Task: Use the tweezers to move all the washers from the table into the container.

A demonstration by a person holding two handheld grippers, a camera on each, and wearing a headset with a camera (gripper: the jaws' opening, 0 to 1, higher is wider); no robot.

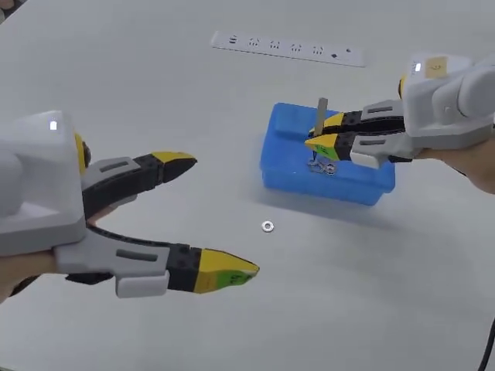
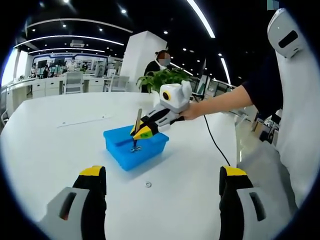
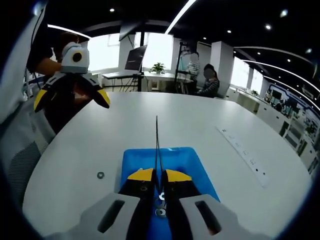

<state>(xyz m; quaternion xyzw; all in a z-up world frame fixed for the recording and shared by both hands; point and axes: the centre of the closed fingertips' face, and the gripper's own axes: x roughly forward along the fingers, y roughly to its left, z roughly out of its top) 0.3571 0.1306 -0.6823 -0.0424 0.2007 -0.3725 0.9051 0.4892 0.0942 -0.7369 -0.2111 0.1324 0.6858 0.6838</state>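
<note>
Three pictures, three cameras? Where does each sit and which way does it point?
Head view: on the headset, looking down at the table; left gripper open, right gripper above the container.
Left gripper view: on the left gripper, facing the container; its own jaws rise spread, the person's arm reaches in.
Right gripper view: on the right gripper, looking past the tweezers its jaws clamp, across the container.
All three share the loose washer.
</note>
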